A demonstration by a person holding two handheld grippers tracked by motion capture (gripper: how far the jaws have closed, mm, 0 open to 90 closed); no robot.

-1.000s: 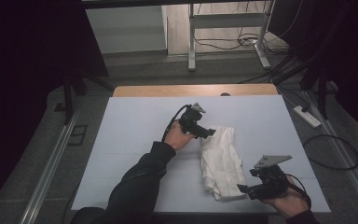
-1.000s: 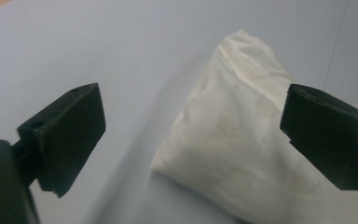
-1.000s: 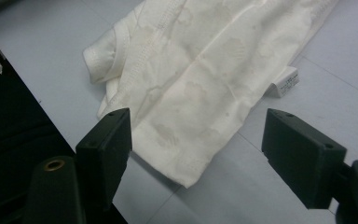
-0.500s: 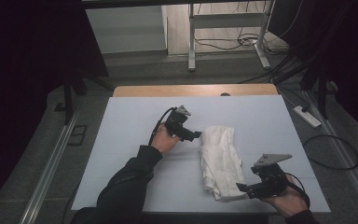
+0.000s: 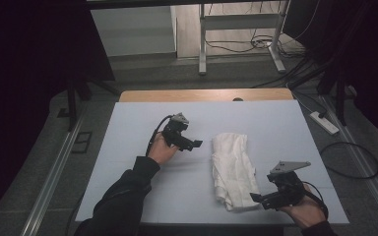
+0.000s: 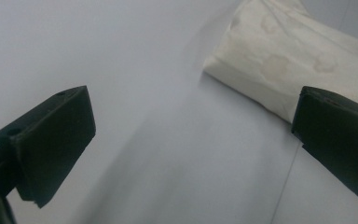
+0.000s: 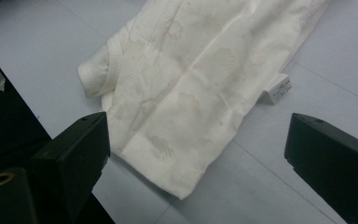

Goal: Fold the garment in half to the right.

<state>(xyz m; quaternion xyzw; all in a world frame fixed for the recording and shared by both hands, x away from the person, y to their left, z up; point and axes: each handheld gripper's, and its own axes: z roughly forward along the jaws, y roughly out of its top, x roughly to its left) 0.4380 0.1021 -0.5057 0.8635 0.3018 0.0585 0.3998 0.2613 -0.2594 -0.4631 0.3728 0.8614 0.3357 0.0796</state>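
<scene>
A cream folded cloth (image 5: pixel 234 169) lies lengthwise on the white table (image 5: pixel 142 196), right of centre. My left gripper (image 5: pixel 196 144) hovers to its left, open and apart from it, jaws pointing at the cloth. In the left gripper view the left gripper (image 6: pixel 193 100) stands wide over bare table, the cloth (image 6: pixel 279 56) ahead at upper right. My right gripper (image 5: pixel 257 199) sits at the cloth's near right corner. Its jaws have just been opening. In the right gripper view the right gripper (image 7: pixel 198 123) is open, the cloth (image 7: pixel 191 84) lying loose below, its white label (image 7: pixel 277 91) sticking out.
A wooden strip (image 5: pixel 206 94) runs along the table's far edge. On the floor at the right lie a power strip (image 5: pixel 325 123) and cables (image 5: pixel 349 157). Metal rails (image 5: pixel 54 172) flank the table. Bare tabletop spreads left of the cloth and behind it.
My left gripper has moved left, away from the cloth's far end. The right hand has stayed put at the near corner. The cloth lies as before.
</scene>
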